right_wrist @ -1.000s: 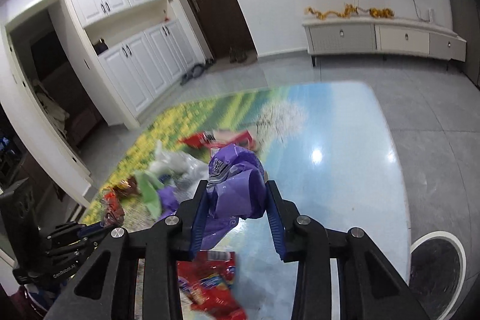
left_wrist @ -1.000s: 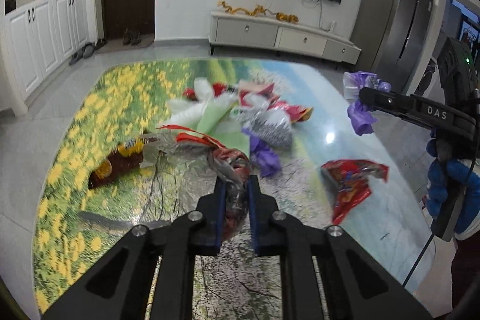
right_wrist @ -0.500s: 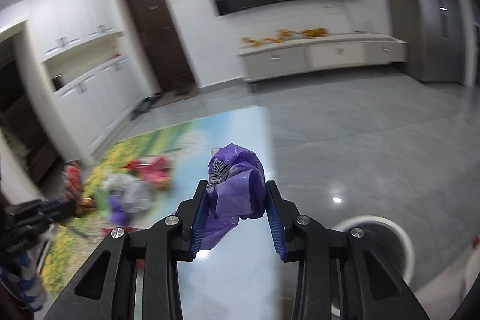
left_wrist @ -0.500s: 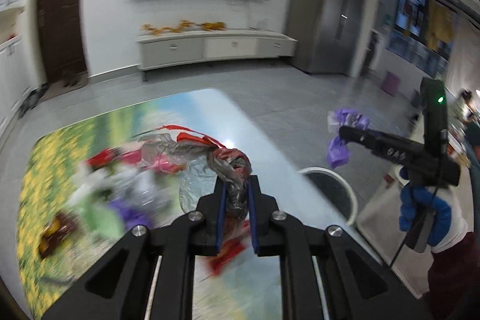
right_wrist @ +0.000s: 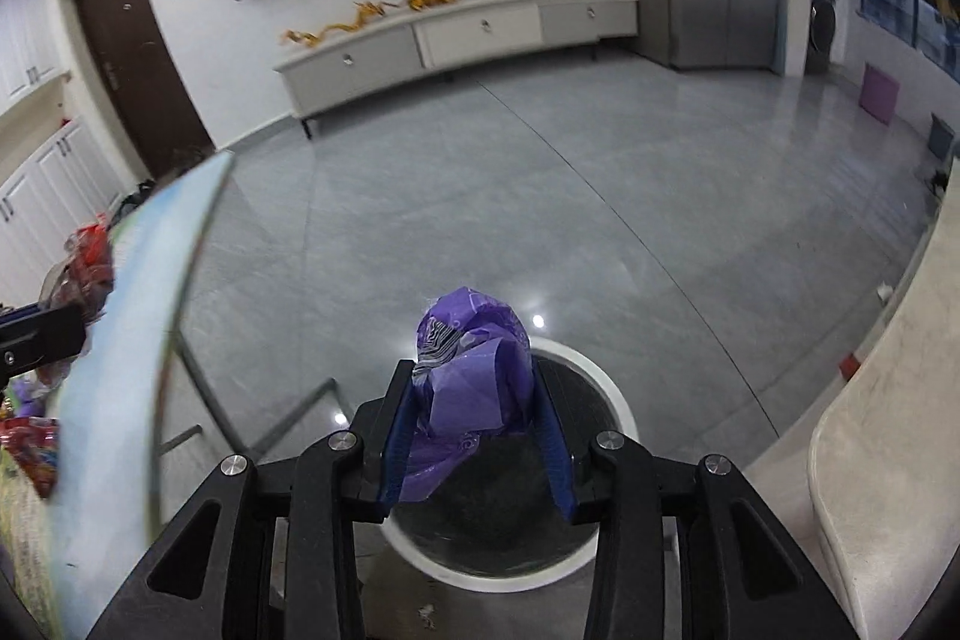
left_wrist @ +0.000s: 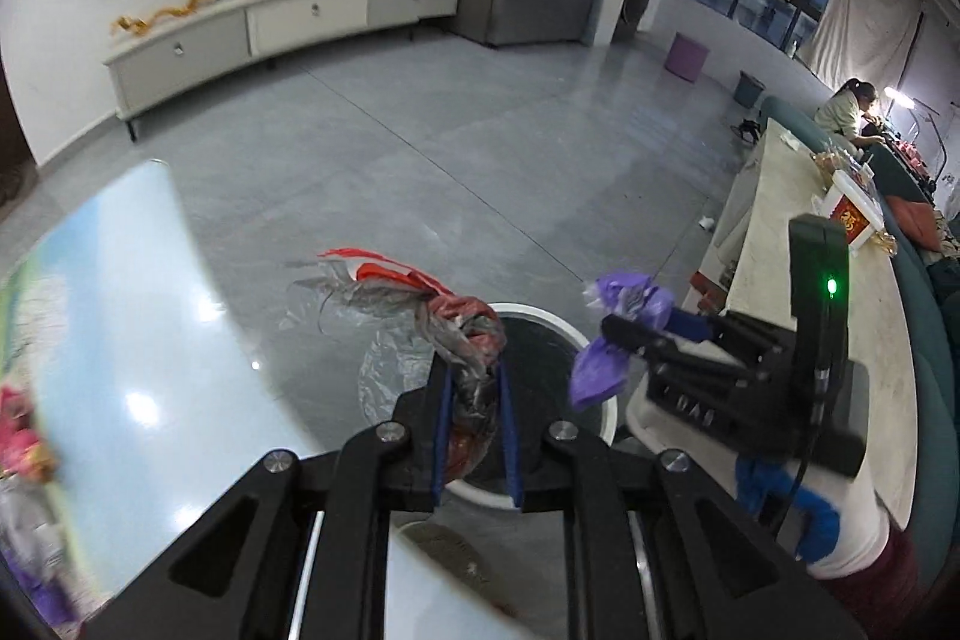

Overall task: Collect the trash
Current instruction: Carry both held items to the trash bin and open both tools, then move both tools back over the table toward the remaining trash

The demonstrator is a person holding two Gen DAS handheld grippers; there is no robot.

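Both claws are loaded and poised over the bin [right_wrist: 612, 400], a round white-rimmed can with a dark liner standing on the floor just off the worktop [left_wrist: 150, 340] edge. The left claw [left_wrist: 474, 436] is narrowed on a red wrapper [left_wrist: 468, 340] tangled with clear film that trails out to the left. The right claw [right_wrist: 471, 436] is clamped at a middling width on a purple wrapper [right_wrist: 474, 358].

To do the drop well, I would centre each bundle over the dark opening before letting go. The purple piece looks compact and should fall straight. The red one is the trickier: its loose film [left_wrist: 354, 292] reaches beyond the rim toward the worktop, so it may drape over the edge or cling to a pad. Lowering it closer to the mouth first seems wise.

The two claws sit close together, so releasing one at a time avoids a knock. More litter [right_wrist: 24, 436] waits on the worktop at far left. A pale counter [left_wrist: 780, 232] runs along the right, well apart.
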